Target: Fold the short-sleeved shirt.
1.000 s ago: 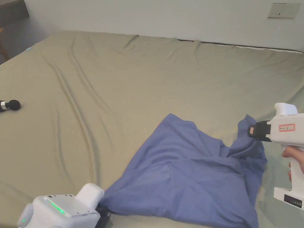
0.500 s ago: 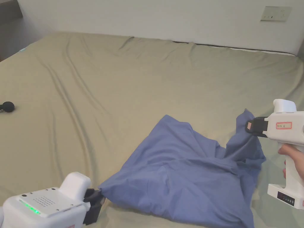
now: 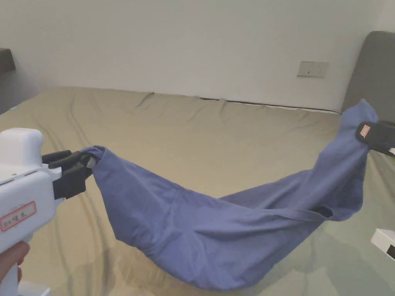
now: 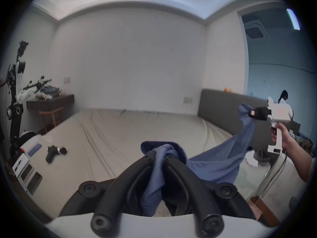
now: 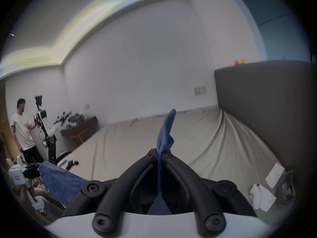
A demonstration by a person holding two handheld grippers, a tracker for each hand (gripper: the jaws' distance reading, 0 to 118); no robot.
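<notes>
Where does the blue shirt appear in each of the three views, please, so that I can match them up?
Head view: blue shirt sags across the lower middle, strung between both grippers.
Left gripper view: bunched at lower centre, stretching right.
Right gripper view: a strip rising at centre, more at lower left.
Shared landmark: the grey headboard.

light: soft, even | gripper views: fisheye, dark corners | yellow glitch streaks, ceiling

The left gripper point(image 4: 158, 158) jaws pinch bunched blue shirt point(image 4: 214, 161), apparently a corner.
</notes>
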